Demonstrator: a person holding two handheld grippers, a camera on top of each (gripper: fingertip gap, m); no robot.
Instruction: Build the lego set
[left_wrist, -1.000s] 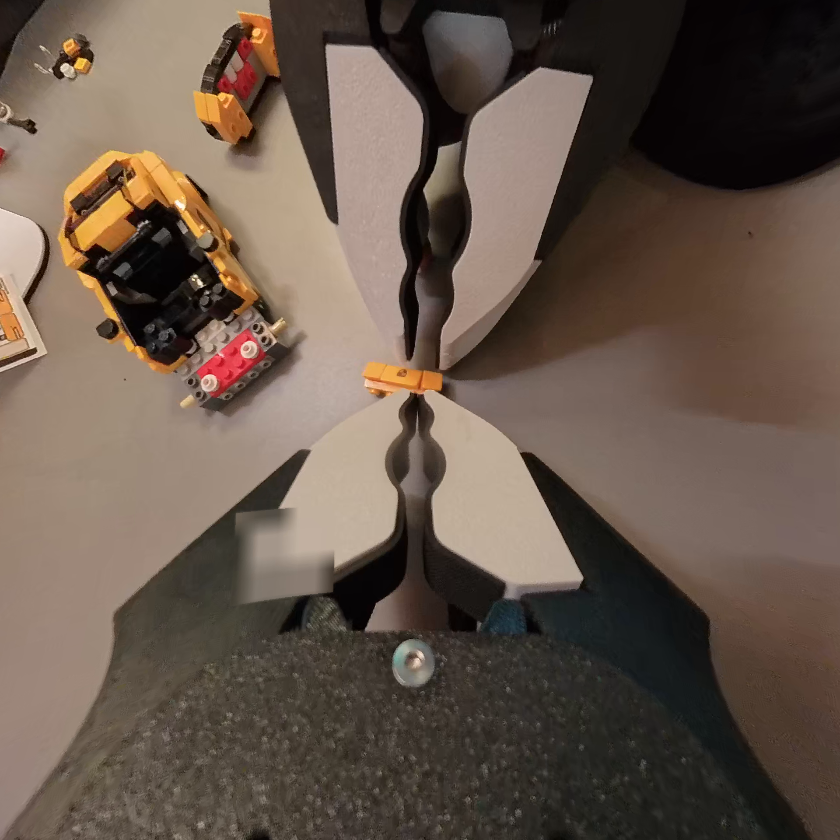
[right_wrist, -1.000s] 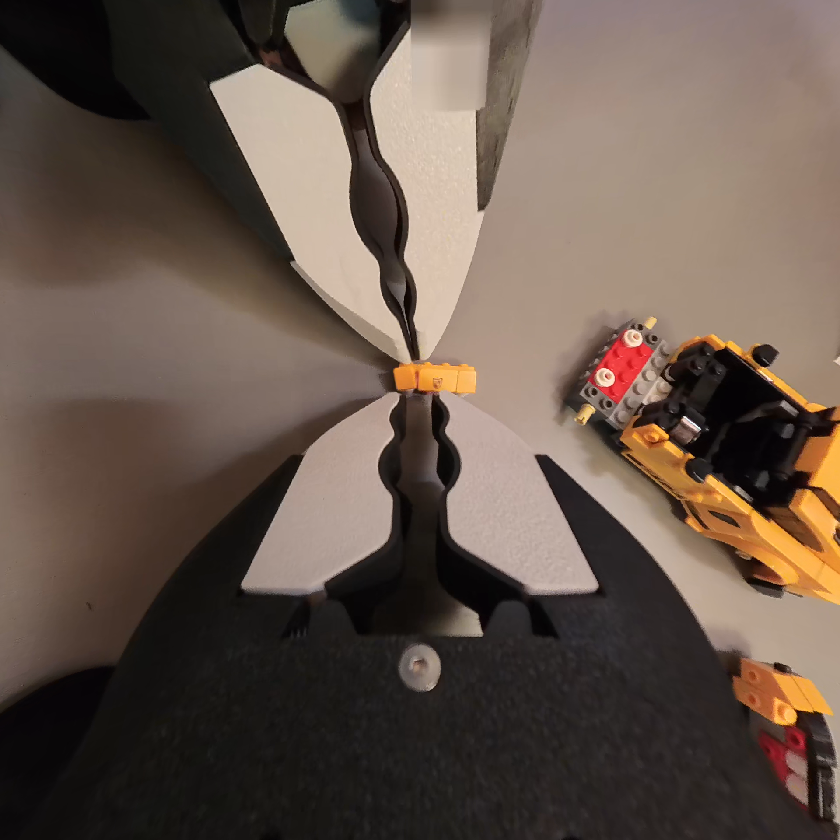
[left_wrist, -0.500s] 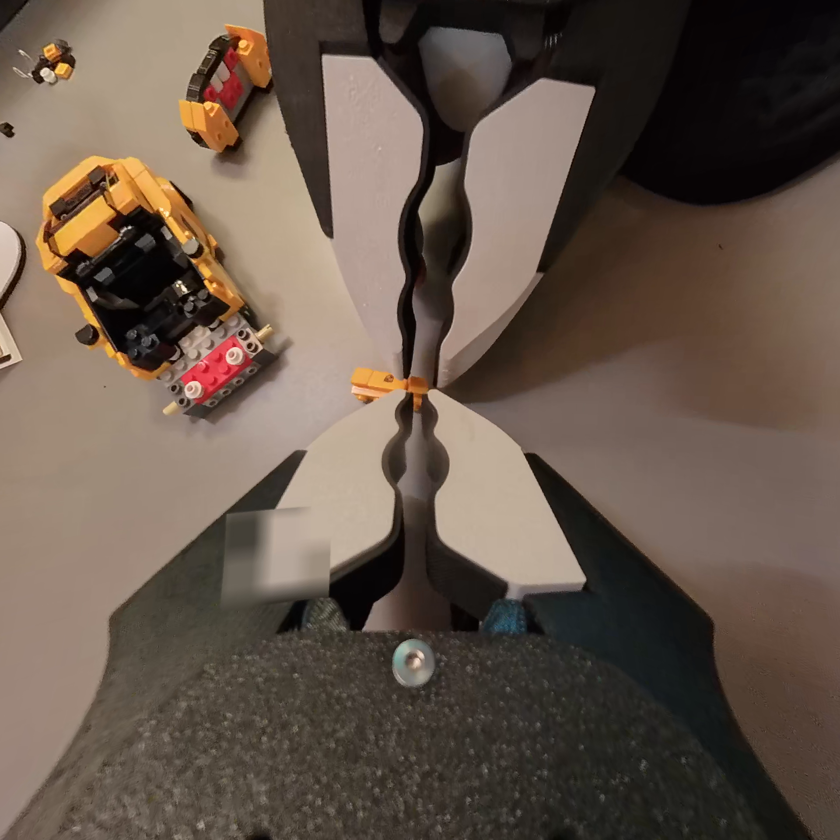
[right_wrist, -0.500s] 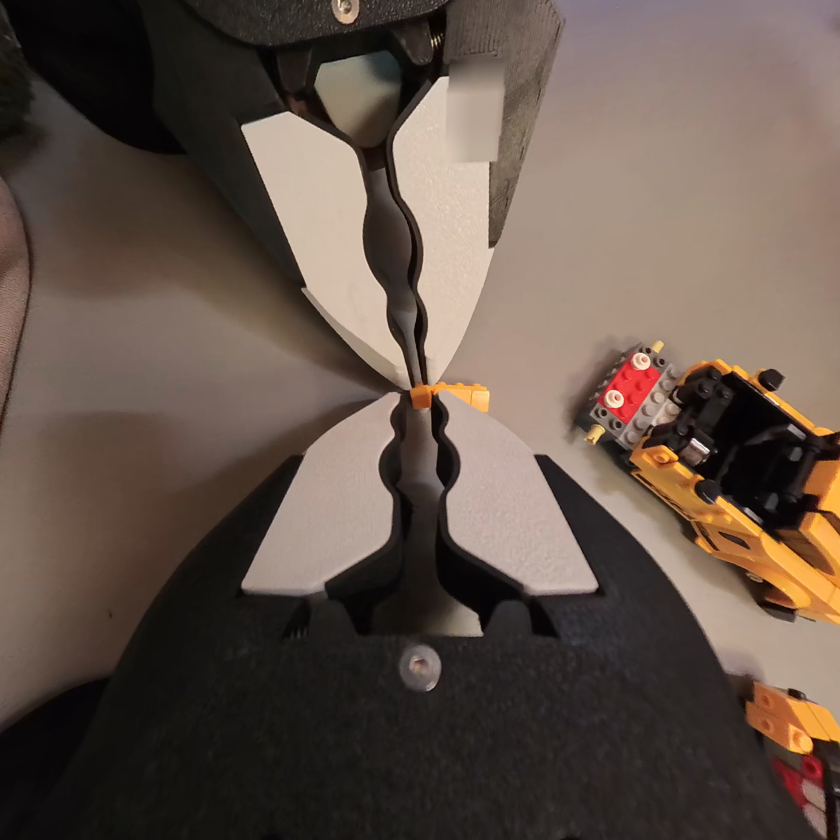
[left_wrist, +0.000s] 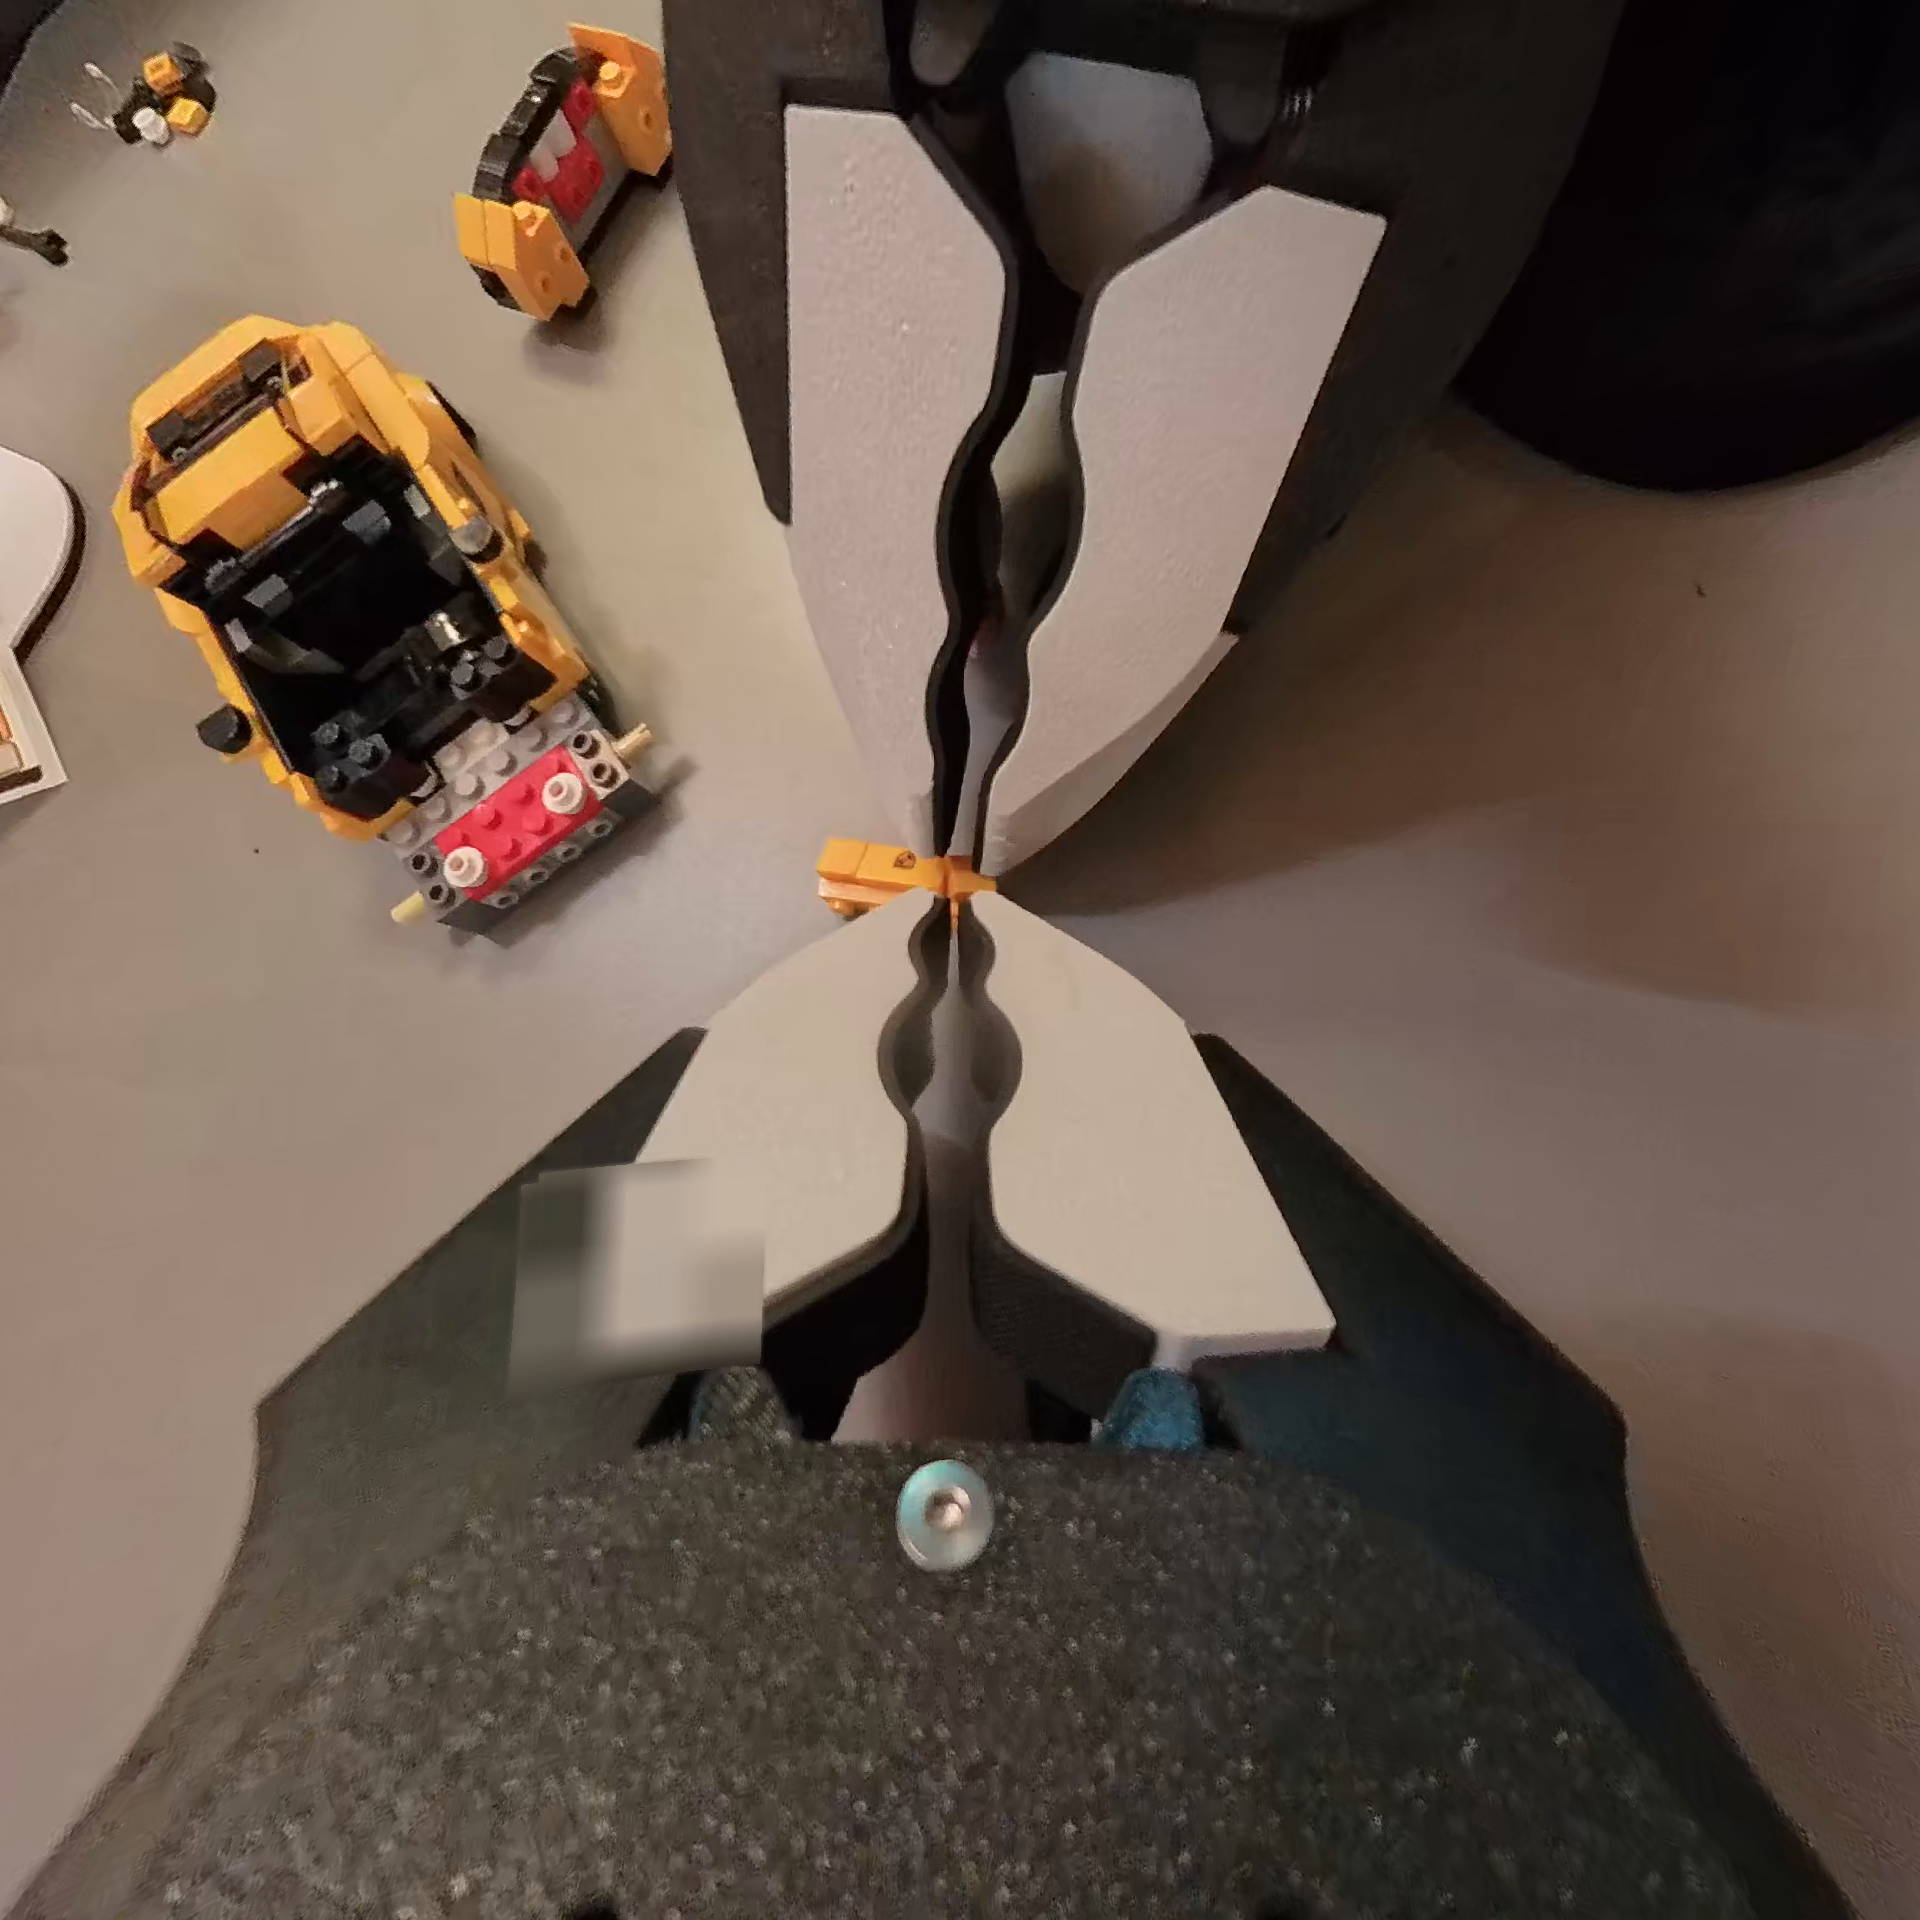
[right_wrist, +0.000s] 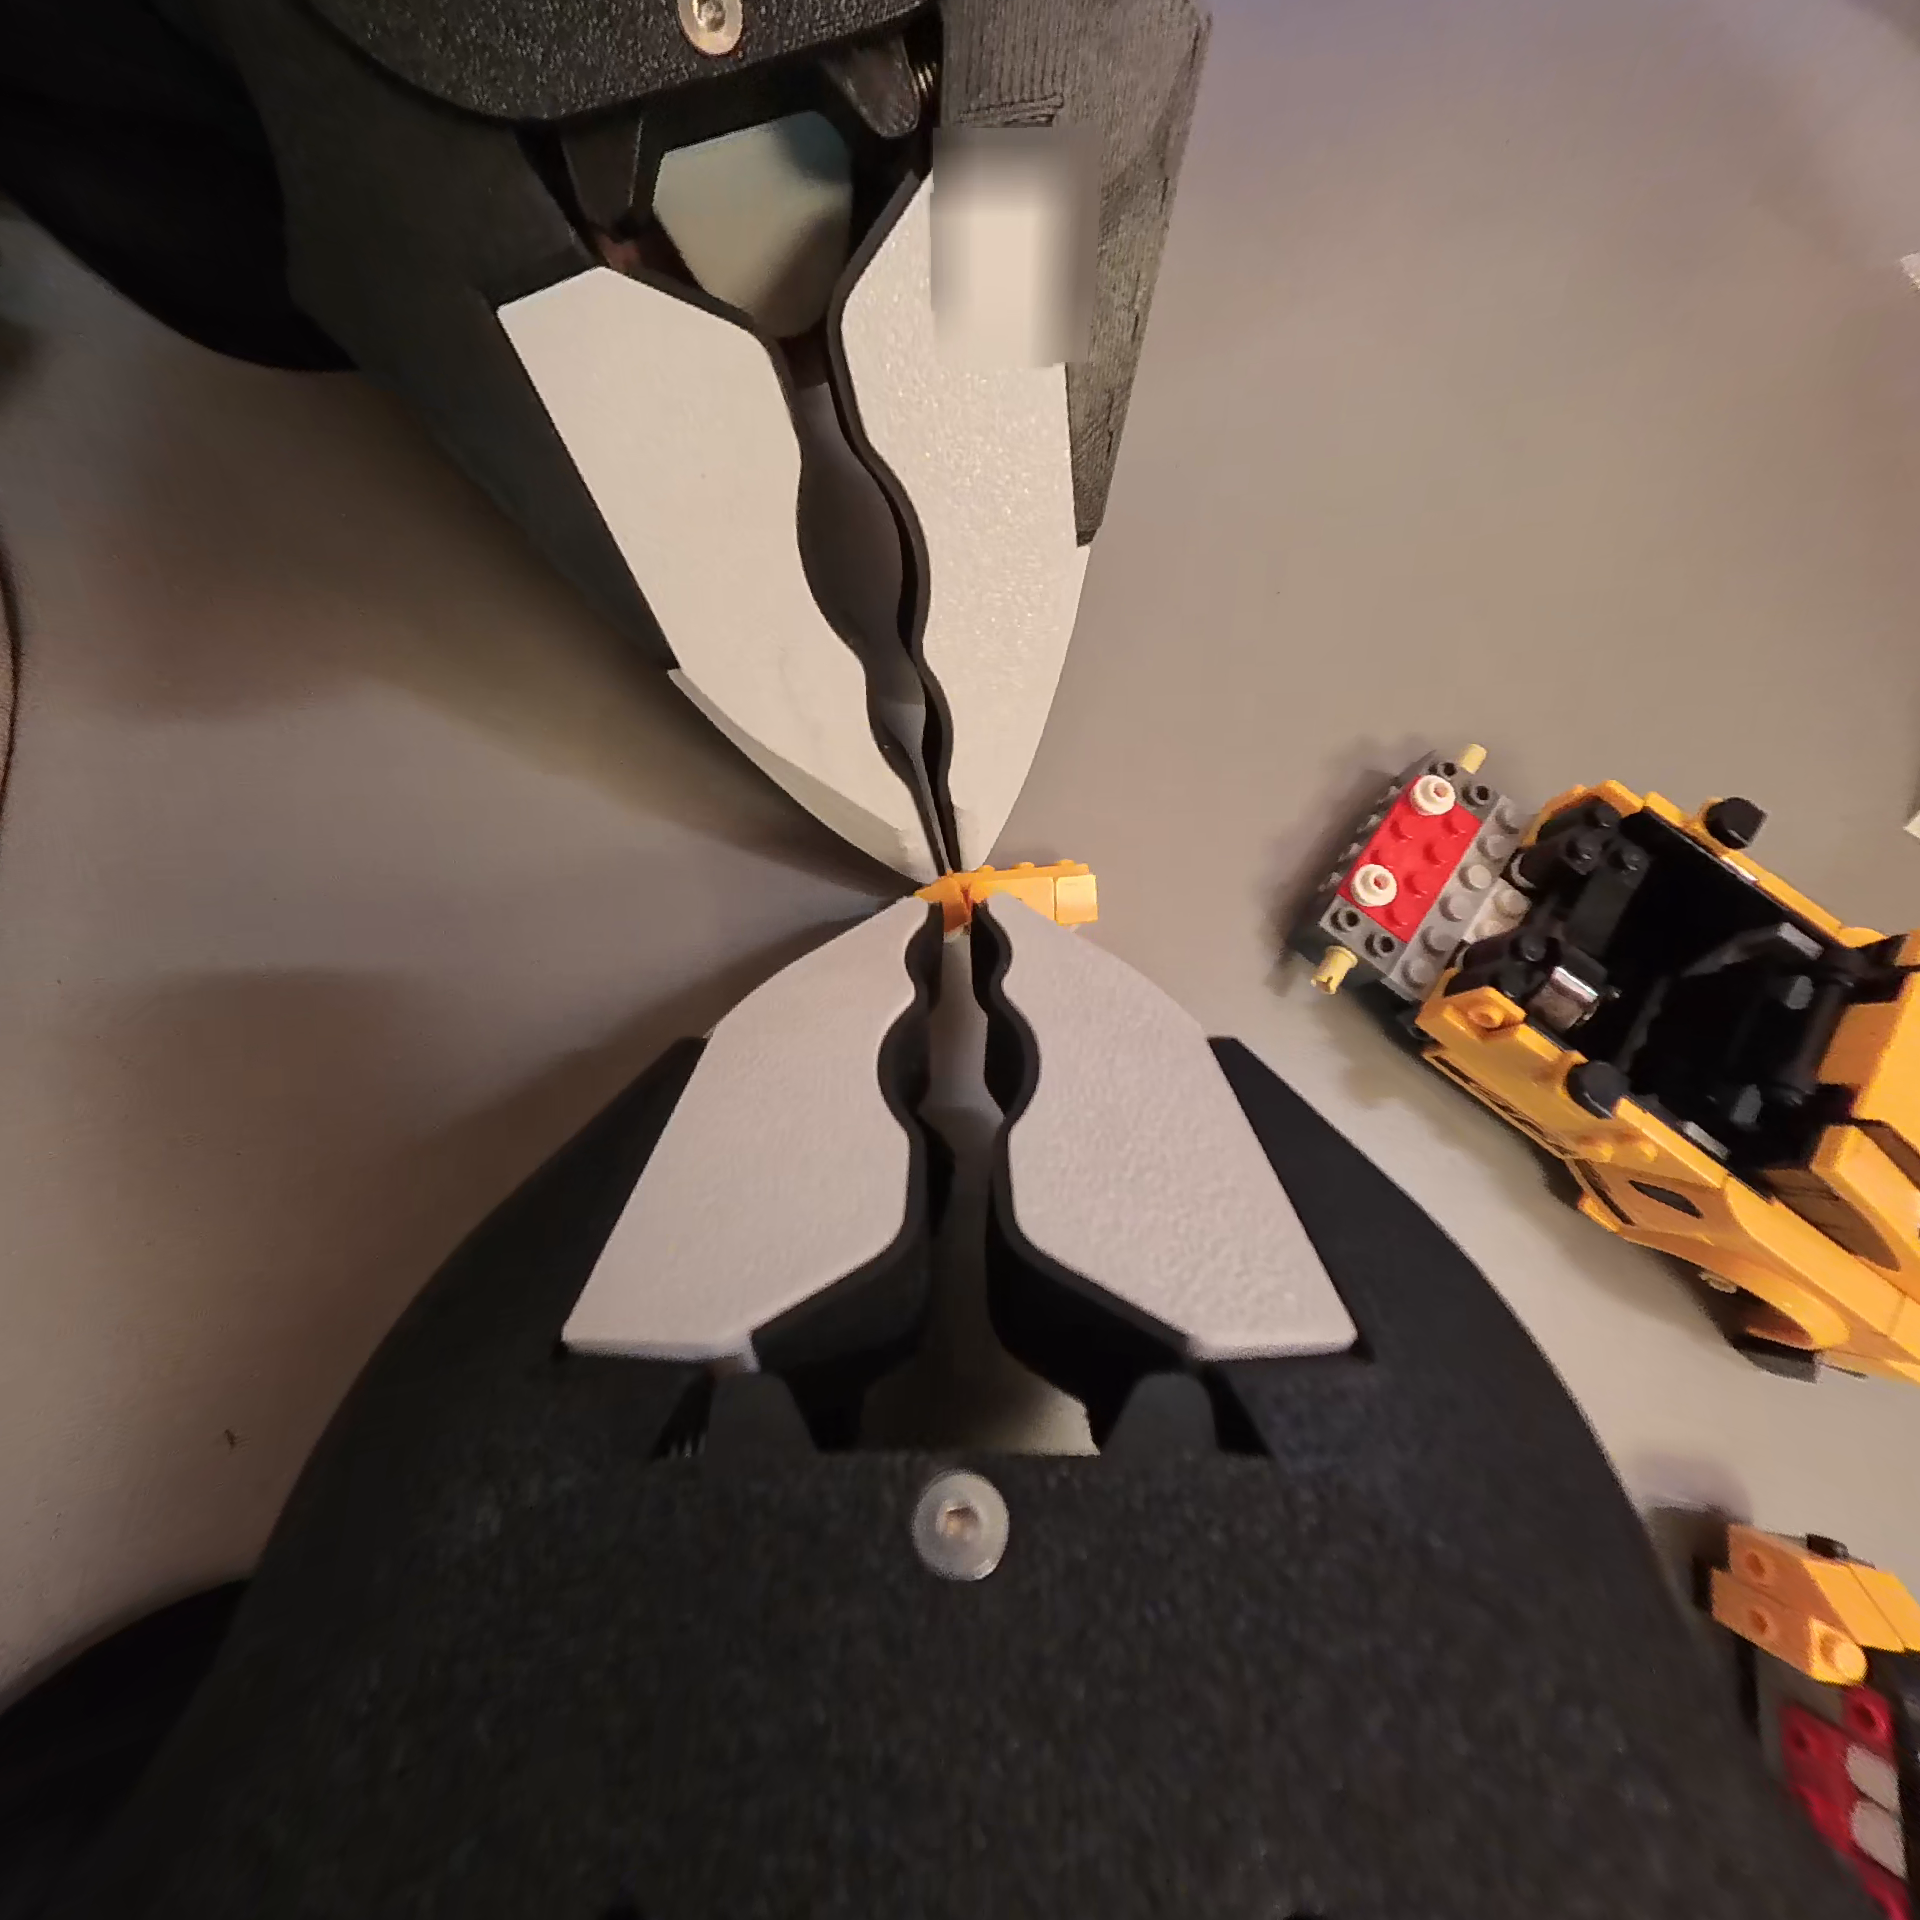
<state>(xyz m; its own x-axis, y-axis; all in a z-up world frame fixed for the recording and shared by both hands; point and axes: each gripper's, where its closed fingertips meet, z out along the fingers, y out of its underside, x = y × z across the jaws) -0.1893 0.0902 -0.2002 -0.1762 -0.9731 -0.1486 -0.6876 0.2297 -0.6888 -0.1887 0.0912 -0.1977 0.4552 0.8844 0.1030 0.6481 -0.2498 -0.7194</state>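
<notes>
A small orange Lego piece (left_wrist: 883, 868) hangs above the grey table, pinched from opposite sides by both grippers. My left gripper (left_wrist: 951, 914) is shut on one end of it, and the rest sticks out to the left, toward the car. My right gripper (right_wrist: 958, 920) is shut on the same end, and the piece (right_wrist: 1023, 891) sticks out to the right in the right wrist view. Each gripper shows as the upper one in the other's view. The part-built orange and black car (left_wrist: 353, 603) with a red and grey front end lies on the table; it also shows in the right wrist view (right_wrist: 1662, 1039).
An orange, black and red sub-assembly (left_wrist: 561, 177) lies beyond the car; it also shows in the right wrist view (right_wrist: 1829, 1652). A few tiny loose pieces (left_wrist: 156, 94) lie at the far left. A white card (left_wrist: 26, 540) and a booklet corner lie at the left edge. A dark round object (left_wrist: 1714, 260) sits at the upper right. The grippers are tip to tip, or close to it. Both grippers' tips are roughly 25 centimetres from the white card (left_wrist: 26, 540).
The right gripper's jaws have closed tighter. The orange piece, centred between the tips a second ago, now sticks out on the car side, gripped by one end.
</notes>
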